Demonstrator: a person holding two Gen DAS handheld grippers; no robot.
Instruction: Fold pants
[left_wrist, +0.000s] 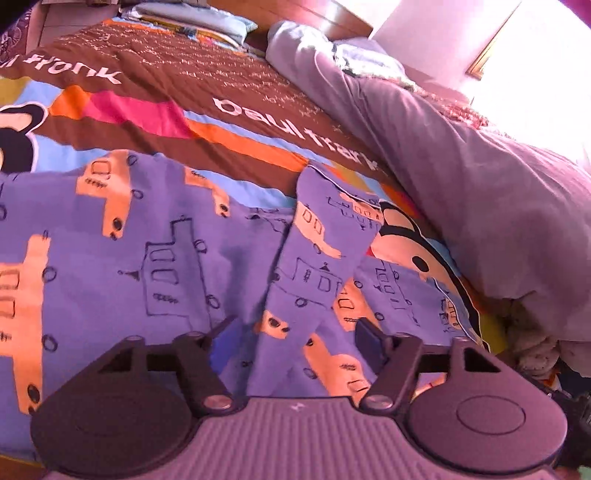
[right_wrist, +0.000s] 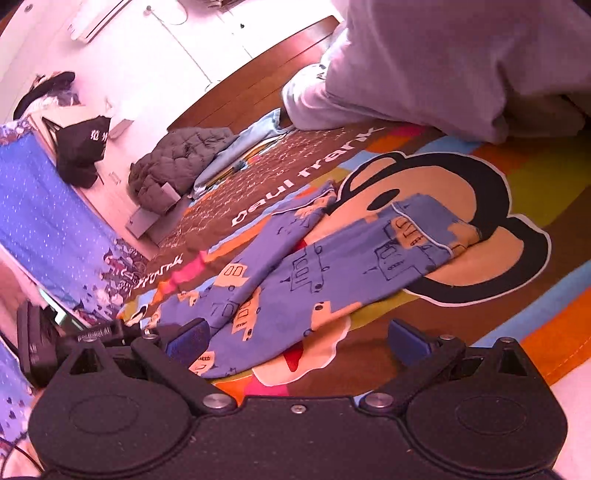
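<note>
left hand-held gripper (left_wrist: 295, 334) with ribbed grey body, black round-cheeked linkage arms, silver screws, blue pads, right hand-held gripper (right_wrist: 297, 338) matt black with the same blue pads

Soft matt cloth: pants (left_wrist: 155, 258), printed bedspread (left_wrist: 207, 110), lilac duvet (left_wrist: 480, 192). Quilted, puffy jacket (right_wrist: 173, 162). Glossy wood headboard (right_wrist: 236, 96). Matt black plastic grippers (right_wrist: 295, 341), metal screws.
</note>
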